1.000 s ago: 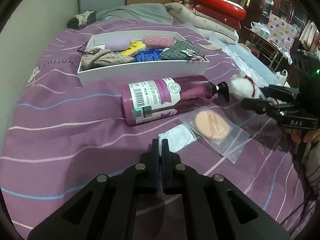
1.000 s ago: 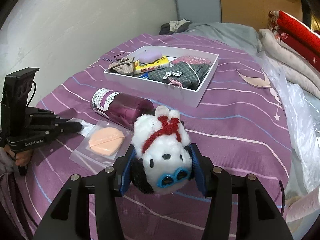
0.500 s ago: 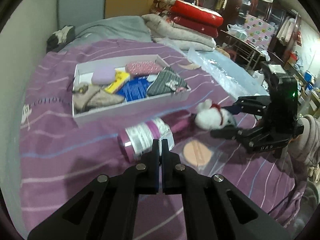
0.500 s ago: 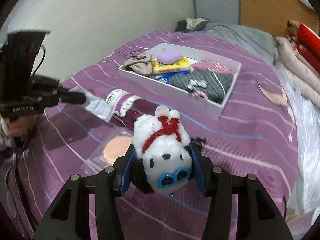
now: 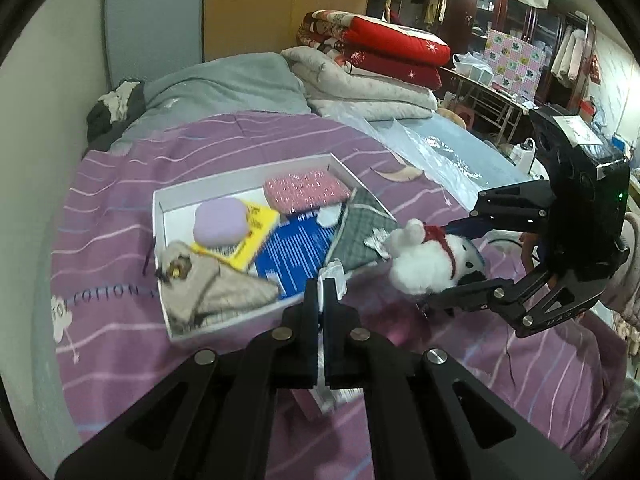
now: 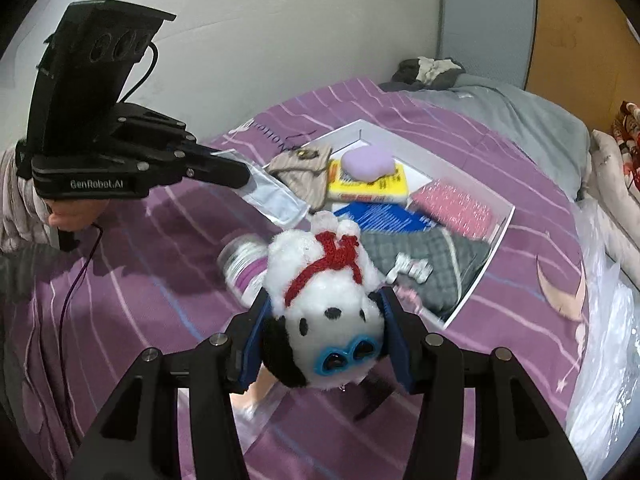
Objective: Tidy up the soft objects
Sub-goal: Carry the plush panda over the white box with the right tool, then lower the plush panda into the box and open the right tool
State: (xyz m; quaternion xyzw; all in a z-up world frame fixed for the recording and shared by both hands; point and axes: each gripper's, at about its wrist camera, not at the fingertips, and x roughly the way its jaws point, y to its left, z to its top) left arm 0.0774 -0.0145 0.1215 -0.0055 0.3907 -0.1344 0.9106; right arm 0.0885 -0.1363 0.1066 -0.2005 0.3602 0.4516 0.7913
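Since a second ago we have lifted both tools off the bedspread [image 5: 120, 320] toward the white box [image 5: 256, 176]. Our left gripper [image 5: 322, 292] is now pinched on a flat white packet [image 6: 272, 200]; our right gripper [image 6: 324, 320] stays clamped on the plush dog [image 6: 324, 300]. The bottle [image 6: 244, 264] lies below the dog, before the box.

Far beyond the purple striped bedspread [image 5: 120, 320], red quilts [image 5: 384, 52] top pale folded bedding [image 5: 360, 84], a grey blanket [image 5: 224, 84] to their left, clear plastic sheeting [image 5: 452, 156] right.
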